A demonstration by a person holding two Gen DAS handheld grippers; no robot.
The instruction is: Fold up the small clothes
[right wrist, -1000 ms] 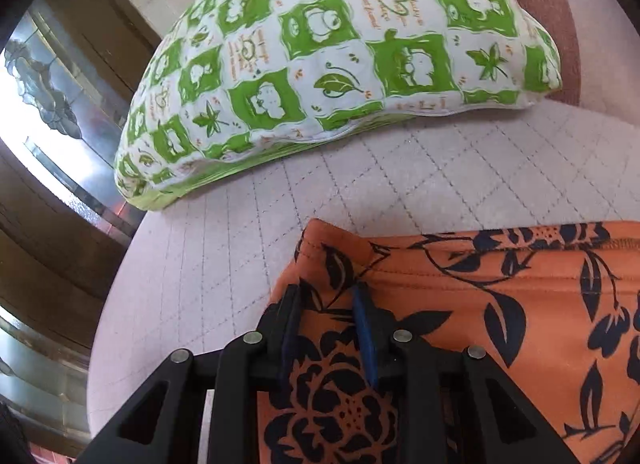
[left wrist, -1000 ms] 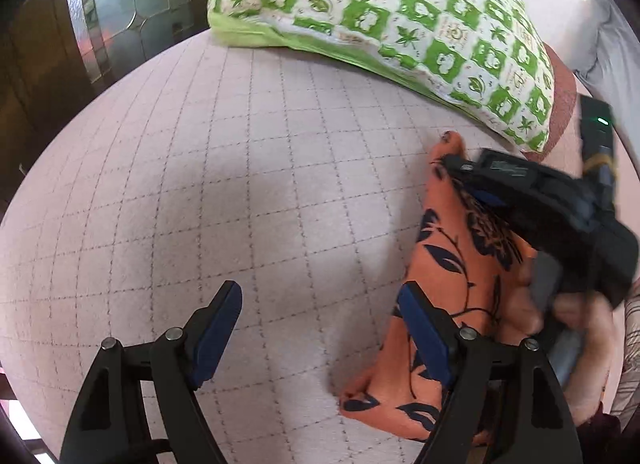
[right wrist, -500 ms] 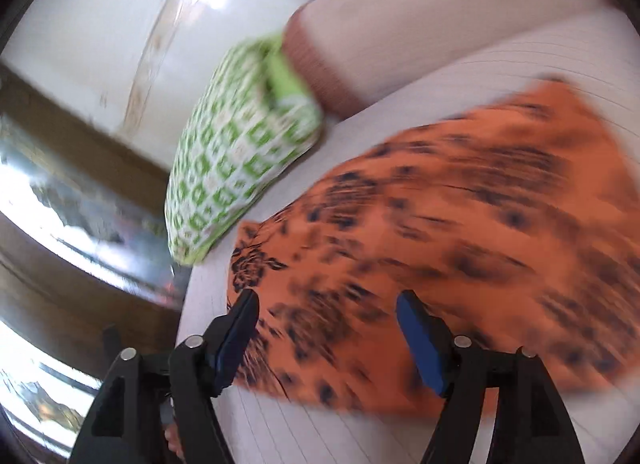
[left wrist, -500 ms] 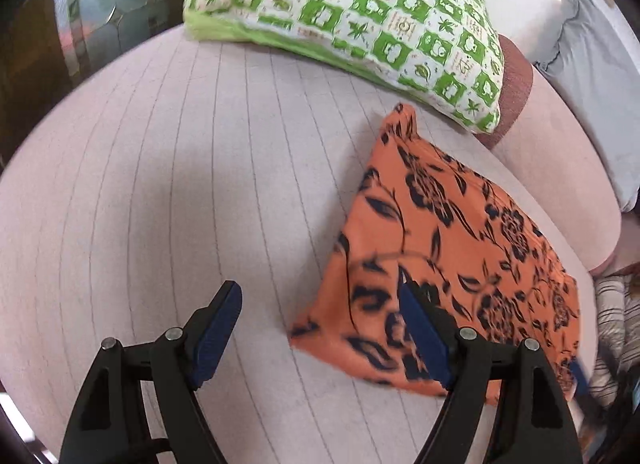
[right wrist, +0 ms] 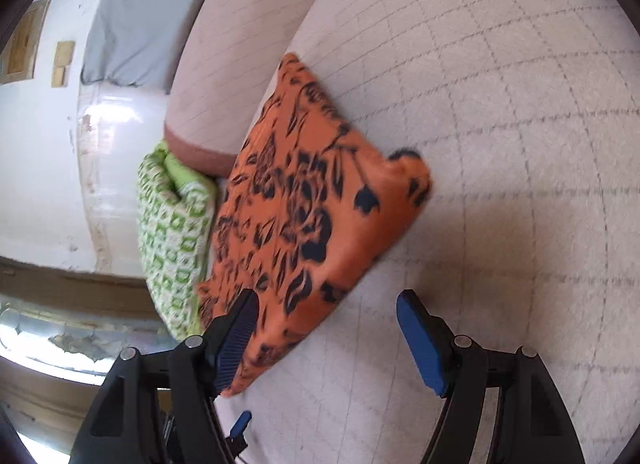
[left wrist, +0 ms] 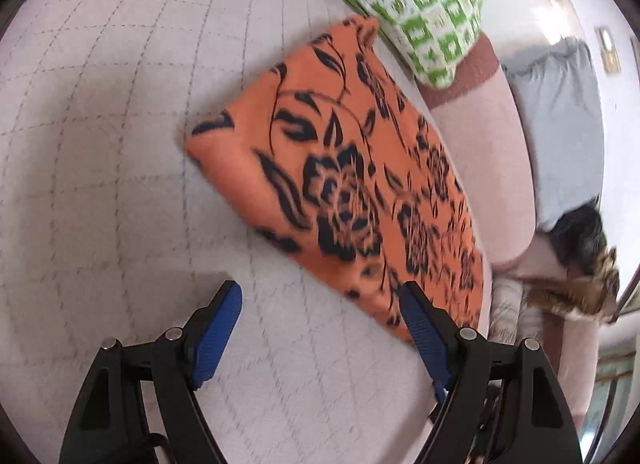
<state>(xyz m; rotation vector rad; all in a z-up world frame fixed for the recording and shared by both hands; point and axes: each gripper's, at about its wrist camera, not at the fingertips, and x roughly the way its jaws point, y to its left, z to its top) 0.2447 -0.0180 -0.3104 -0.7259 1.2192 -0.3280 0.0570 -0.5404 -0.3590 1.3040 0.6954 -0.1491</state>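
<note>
An orange garment with a dark floral print (left wrist: 344, 184) lies folded flat on the pale quilted bed cover (left wrist: 100, 124). It also shows in the right wrist view (right wrist: 304, 232). My left gripper (left wrist: 320, 308) is open and empty, hovering just short of the garment's near edge. My right gripper (right wrist: 328, 316) is open and empty, above the garment's near corner, with its left finger (right wrist: 236, 340) over the cloth.
A green and white checked pillow (left wrist: 420, 4) lies beyond the garment, seen too in the right wrist view (right wrist: 172, 232). A pink bolster with a brown end (left wrist: 484, 136) runs beside it. A grey cloth (left wrist: 560, 124) and a dark furry thing (left wrist: 588, 260) lie at the right.
My right gripper opened, let go of the orange garment and pulled back. The garment now lies flat. Both grippers have swung away, tilting the views.
</note>
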